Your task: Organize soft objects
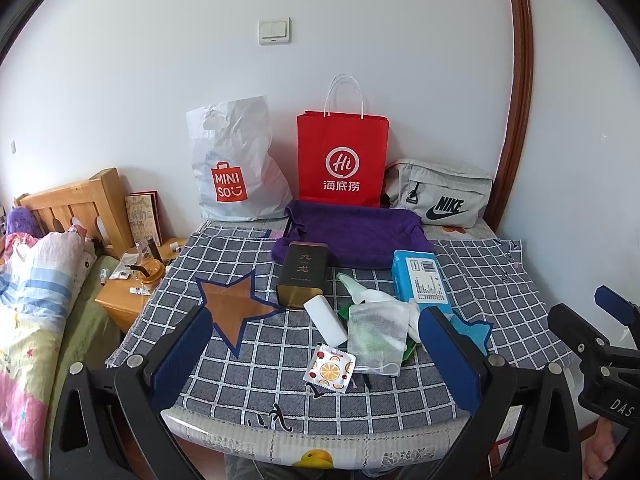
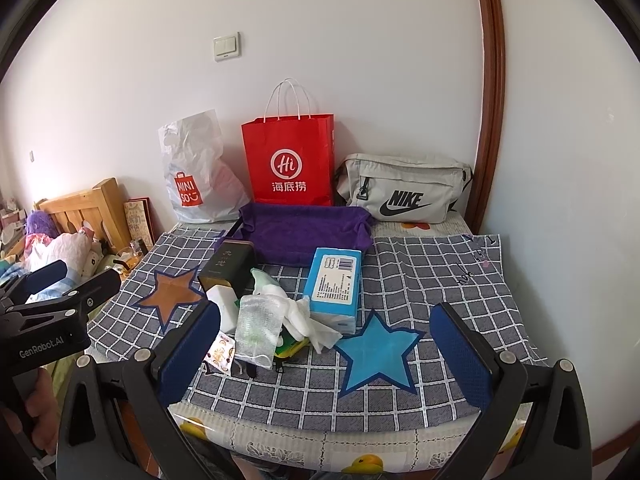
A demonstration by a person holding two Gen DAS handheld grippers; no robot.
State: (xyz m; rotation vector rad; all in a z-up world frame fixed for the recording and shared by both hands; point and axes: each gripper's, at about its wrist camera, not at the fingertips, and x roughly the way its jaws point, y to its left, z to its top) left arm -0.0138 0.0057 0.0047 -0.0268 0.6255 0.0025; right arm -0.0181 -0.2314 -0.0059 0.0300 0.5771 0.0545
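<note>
A pile lies mid-table on the checked cloth: a blue tissue pack (image 1: 420, 276) (image 2: 334, 284), a bubble-wrap pouch (image 1: 376, 336) (image 2: 256, 324), crumpled white wipes (image 2: 308, 320), a white block (image 1: 326, 320), a fruit-print sachet (image 1: 330, 368) and a dark tin (image 1: 302, 272) (image 2: 228, 266). A purple cloth tray (image 1: 352, 232) (image 2: 304, 232) sits behind them. My left gripper (image 1: 316, 348) is open and empty, just short of the pile. My right gripper (image 2: 324, 344) is open and empty over a blue star patch (image 2: 380, 354).
A white Miniso bag (image 1: 236, 168), a red paper bag (image 1: 342, 160) and a grey Nike pouch (image 1: 440, 196) stand against the back wall. A bed and a cluttered wooden nightstand (image 1: 132, 280) are on the left. An orange star patch (image 1: 236, 308) lies left of the pile.
</note>
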